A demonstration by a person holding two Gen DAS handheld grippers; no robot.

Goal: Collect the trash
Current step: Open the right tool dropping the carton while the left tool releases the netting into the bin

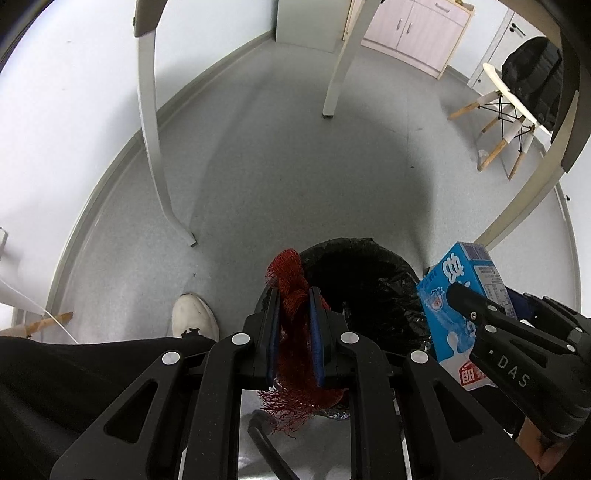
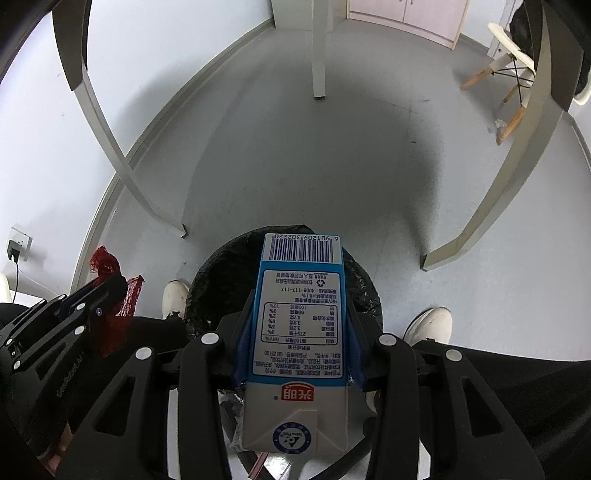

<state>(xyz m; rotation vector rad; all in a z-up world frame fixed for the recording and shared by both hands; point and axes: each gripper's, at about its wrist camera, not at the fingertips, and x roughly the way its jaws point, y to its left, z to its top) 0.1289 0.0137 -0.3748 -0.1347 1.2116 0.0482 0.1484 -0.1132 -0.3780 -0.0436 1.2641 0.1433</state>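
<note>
My left gripper (image 1: 294, 295) is shut on a red mesh net bag (image 1: 293, 317), held just above the near rim of a bin lined with a black bag (image 1: 362, 273). My right gripper (image 2: 301, 295) is shut on a blue and white milk carton (image 2: 301, 332), held over the same bin (image 2: 221, 266). In the left wrist view the carton (image 1: 458, 306) and the right gripper (image 1: 480, 306) are at the right of the bin. In the right wrist view the left gripper (image 2: 110, 284) with the red net (image 2: 110, 295) is at the left.
The bin stands on a grey floor under a table with white curved legs (image 1: 155, 147). The person's white shoes (image 1: 194, 314) (image 2: 428, 325) are beside the bin. A chair with wooden legs (image 1: 506, 110) and a pink cabinet (image 1: 417, 29) are further back. A wall socket (image 2: 16, 247) is at the left.
</note>
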